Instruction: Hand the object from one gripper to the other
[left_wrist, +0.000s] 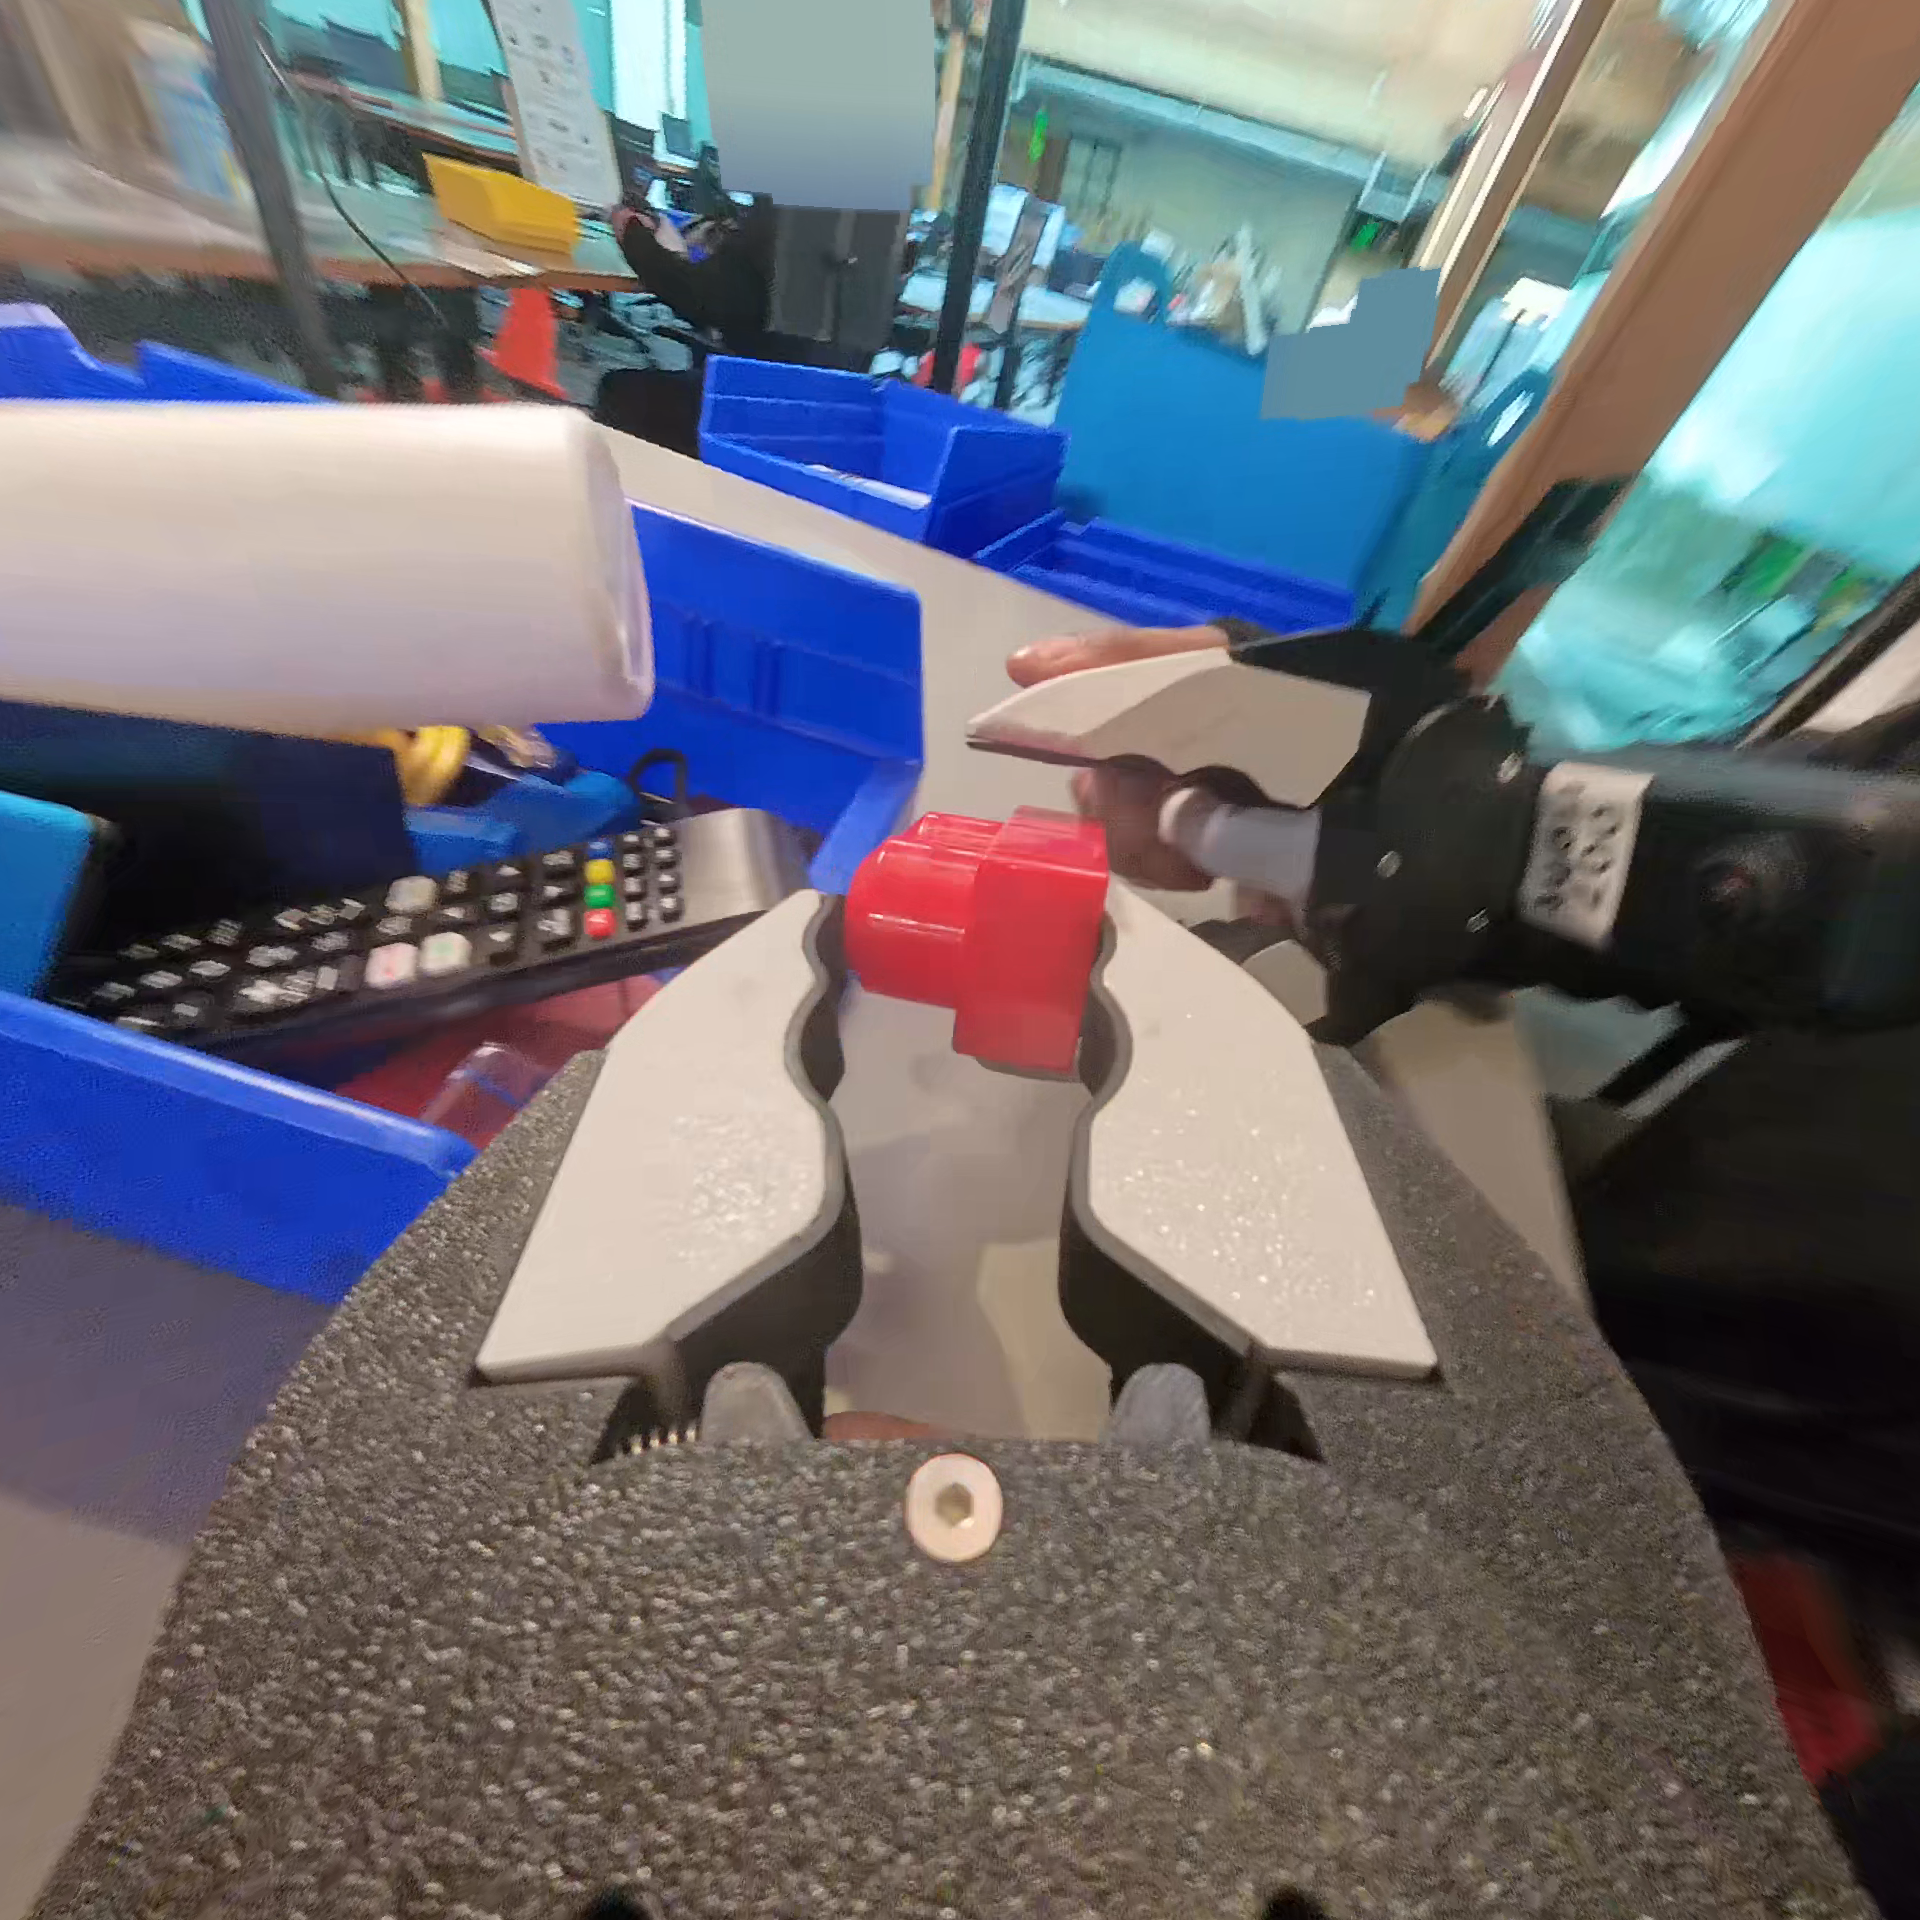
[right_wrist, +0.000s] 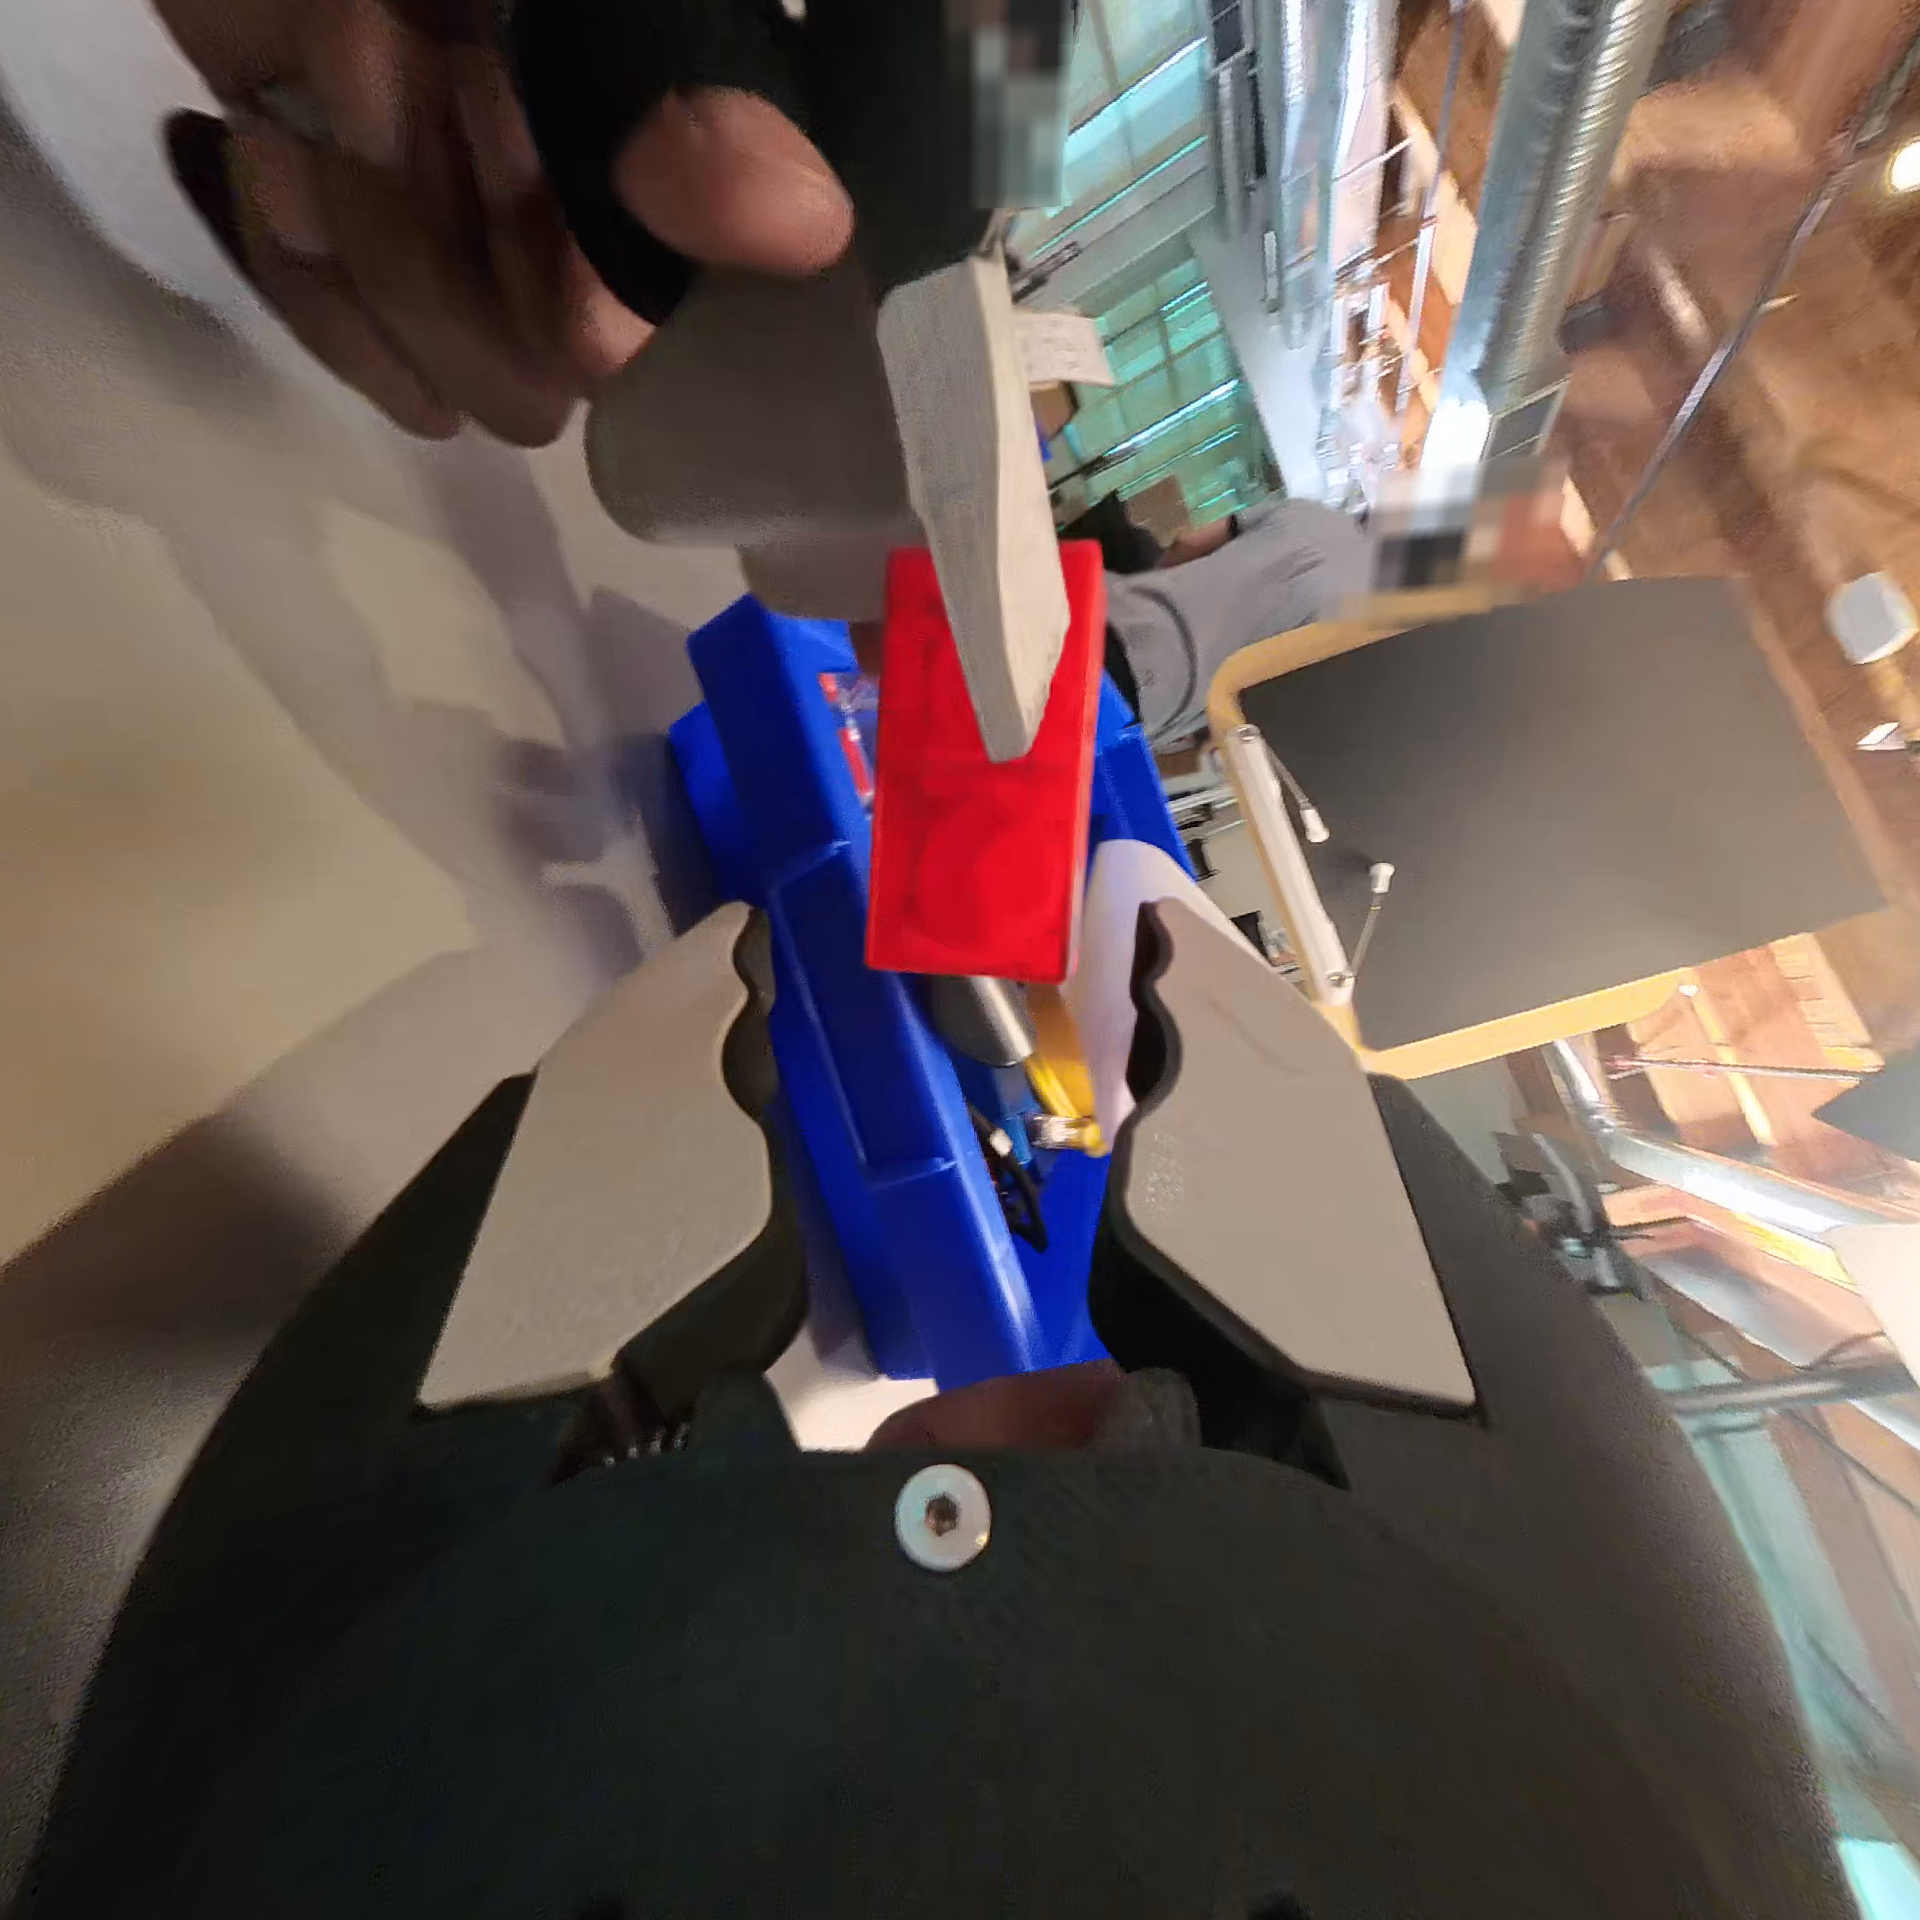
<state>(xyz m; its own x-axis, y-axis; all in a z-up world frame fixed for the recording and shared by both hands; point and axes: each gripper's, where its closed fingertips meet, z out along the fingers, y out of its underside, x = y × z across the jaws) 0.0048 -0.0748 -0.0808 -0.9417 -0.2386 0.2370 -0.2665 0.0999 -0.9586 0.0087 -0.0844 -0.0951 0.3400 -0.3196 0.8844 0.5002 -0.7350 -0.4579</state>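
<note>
A blue bin sits on the grey table beside the left gripper, which clamps the red block between its tips — the right gripper, jaws spread, faces the block without touching it.

White bottle cut off left.

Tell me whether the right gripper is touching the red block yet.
Apart. The right wrist view shows the right gripper open, its fingertips short of the red block, which the left gripper holds.
</note>
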